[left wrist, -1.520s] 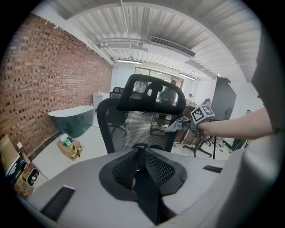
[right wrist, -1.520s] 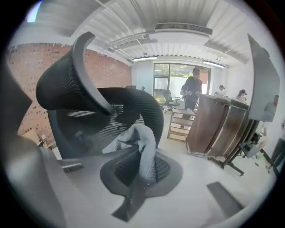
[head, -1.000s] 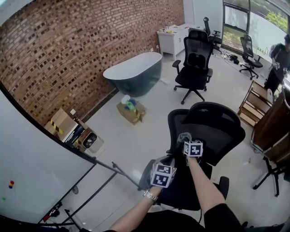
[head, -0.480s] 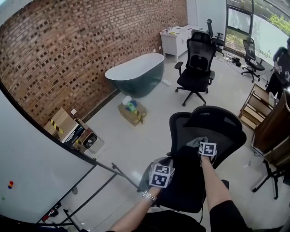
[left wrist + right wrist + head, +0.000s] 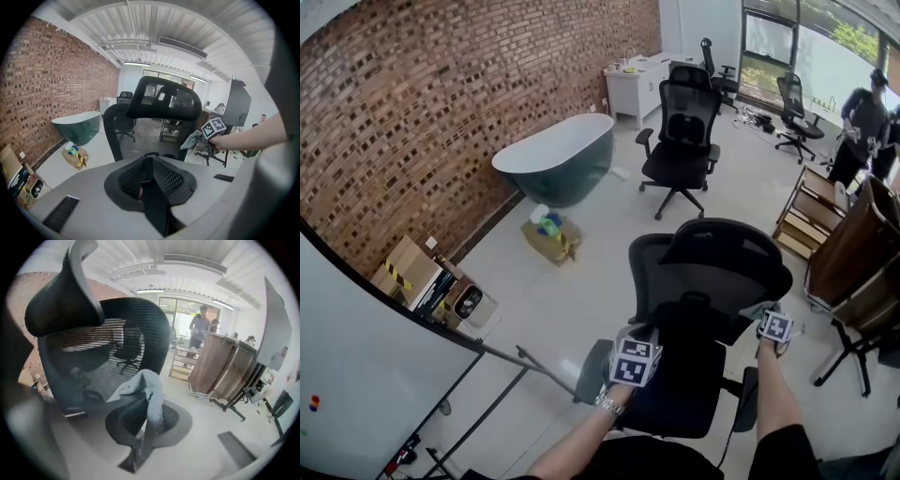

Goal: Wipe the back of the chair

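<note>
A black mesh office chair (image 5: 712, 272) stands right in front of me, its back (image 5: 93, 352) towards me. My right gripper (image 5: 773, 326) is shut on a grey-blue cloth (image 5: 145, 390) at the right edge of the chair back, below the headrest (image 5: 161, 98). The cloth (image 5: 757, 311) bunches out ahead of the jaws. My left gripper (image 5: 636, 356) hovers near the chair's lower left side, short of the mesh. Its jaws (image 5: 146, 161) are shut with nothing between them.
A second black office chair (image 5: 680, 131) and a teal bathtub (image 5: 553, 155) stand farther off by the brick wall. A cardboard box (image 5: 548, 234) sits on the floor. Wooden shelving (image 5: 853, 253) is at the right, a whiteboard (image 5: 366, 375) at the left. A person (image 5: 862, 117) stands at the far right.
My right gripper has dragged the cloth across the chair back from its left-middle to its right edge. The left gripper has stayed where it was.
</note>
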A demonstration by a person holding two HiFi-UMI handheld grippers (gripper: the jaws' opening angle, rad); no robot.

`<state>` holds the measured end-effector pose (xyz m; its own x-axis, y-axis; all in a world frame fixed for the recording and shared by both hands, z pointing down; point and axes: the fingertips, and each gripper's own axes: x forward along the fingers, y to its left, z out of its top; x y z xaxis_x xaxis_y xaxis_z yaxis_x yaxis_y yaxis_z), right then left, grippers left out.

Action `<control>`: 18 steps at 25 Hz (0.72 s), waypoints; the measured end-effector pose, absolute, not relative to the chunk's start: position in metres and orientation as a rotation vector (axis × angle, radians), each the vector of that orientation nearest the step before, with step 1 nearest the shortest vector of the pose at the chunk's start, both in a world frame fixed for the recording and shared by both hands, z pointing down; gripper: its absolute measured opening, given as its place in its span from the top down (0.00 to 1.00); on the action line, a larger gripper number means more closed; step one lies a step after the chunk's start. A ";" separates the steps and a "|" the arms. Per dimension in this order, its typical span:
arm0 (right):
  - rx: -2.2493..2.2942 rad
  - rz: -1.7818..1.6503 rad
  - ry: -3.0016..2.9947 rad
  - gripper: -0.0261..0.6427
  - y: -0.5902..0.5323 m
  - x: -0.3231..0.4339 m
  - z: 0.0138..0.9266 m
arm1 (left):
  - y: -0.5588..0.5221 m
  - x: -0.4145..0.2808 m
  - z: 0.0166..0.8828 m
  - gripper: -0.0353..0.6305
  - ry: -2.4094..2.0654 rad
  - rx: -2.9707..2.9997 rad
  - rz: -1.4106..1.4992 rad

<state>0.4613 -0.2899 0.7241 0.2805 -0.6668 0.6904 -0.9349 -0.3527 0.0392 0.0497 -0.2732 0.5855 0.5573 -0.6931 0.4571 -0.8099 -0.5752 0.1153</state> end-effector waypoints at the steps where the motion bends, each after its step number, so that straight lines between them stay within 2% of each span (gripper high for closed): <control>1: 2.115 0.804 -1.451 0.94 -0.287 0.459 0.724 | -0.273 0.050 0.586 0.86 -1.237 2.481 0.525; 5: 2.044 0.743 -1.621 0.94 -0.299 0.390 0.725 | -0.273 0.048 0.584 0.86 -1.247 2.476 0.519; 13: 1.623 0.751 -2.074 0.94 -0.372 0.144 0.743 | -0.265 0.030 0.578 0.86 -1.290 2.461 0.540; 18: 1.524 0.676 -2.061 0.94 -0.406 0.102 0.744 | -0.257 0.016 0.572 0.86 -1.324 2.458 0.558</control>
